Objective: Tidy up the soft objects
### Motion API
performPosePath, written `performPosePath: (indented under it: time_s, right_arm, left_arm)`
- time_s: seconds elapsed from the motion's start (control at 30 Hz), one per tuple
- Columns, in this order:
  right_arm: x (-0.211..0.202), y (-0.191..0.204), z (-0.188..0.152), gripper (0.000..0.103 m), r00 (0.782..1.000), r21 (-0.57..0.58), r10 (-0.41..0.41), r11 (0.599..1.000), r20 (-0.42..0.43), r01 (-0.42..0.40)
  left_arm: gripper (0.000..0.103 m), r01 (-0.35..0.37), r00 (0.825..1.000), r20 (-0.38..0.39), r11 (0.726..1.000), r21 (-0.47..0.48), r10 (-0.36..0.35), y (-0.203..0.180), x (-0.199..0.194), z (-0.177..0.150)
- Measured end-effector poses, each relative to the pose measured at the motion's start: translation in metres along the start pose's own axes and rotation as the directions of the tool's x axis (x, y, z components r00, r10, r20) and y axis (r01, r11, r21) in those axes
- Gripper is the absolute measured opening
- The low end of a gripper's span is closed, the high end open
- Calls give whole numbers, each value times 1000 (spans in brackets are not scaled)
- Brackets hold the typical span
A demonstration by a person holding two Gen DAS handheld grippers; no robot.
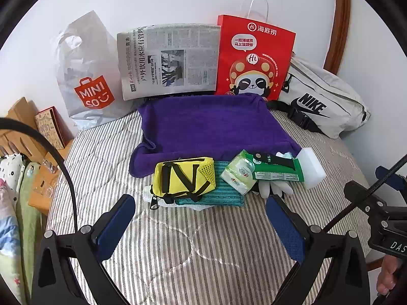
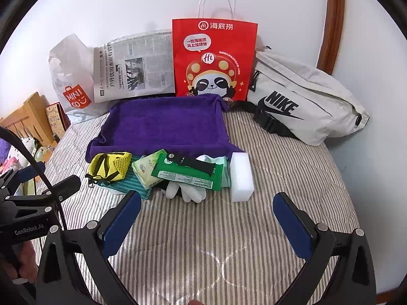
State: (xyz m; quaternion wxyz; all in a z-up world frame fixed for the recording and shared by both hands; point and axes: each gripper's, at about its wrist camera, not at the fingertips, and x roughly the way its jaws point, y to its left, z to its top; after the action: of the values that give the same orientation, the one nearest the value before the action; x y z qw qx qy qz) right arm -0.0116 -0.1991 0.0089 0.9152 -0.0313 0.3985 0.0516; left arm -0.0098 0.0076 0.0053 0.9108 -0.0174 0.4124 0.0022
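Note:
A purple towel (image 1: 211, 124) lies spread on the striped bed, also in the right wrist view (image 2: 165, 124). In front of it is a pile: a yellow pouch (image 1: 184, 175) (image 2: 109, 166) on a teal cloth (image 1: 223, 193), a tissue pack (image 1: 239, 174) (image 2: 147, 169), a green wipes pack (image 1: 277, 170) (image 2: 190, 174), a white glove (image 1: 274, 189) (image 2: 188, 192) and a white sponge block (image 1: 311, 166) (image 2: 241, 176). My left gripper (image 1: 201, 218) is open and empty, just short of the pile. My right gripper (image 2: 207, 218) is open and empty, near the glove and sponge.
Along the wall stand a Miniso plastic bag (image 1: 86, 76), a folded newspaper (image 1: 168, 61), a red paper bag (image 1: 254, 56) and a white Nike waist bag (image 1: 323, 101). A wooden headboard and box (image 1: 48, 127) are at the left. The striped bedspread (image 2: 203, 254) lies before the grippers.

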Motion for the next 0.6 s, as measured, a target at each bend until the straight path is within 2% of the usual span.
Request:
performPosePath:
  time_s: [0.6]
  right_arm:
    - [-6,-3,-3,102,1000,7,-4,1000,2,4]
  left_arm:
    - [103,6,1000,6,1000,3,-6,-2,-7,-3]
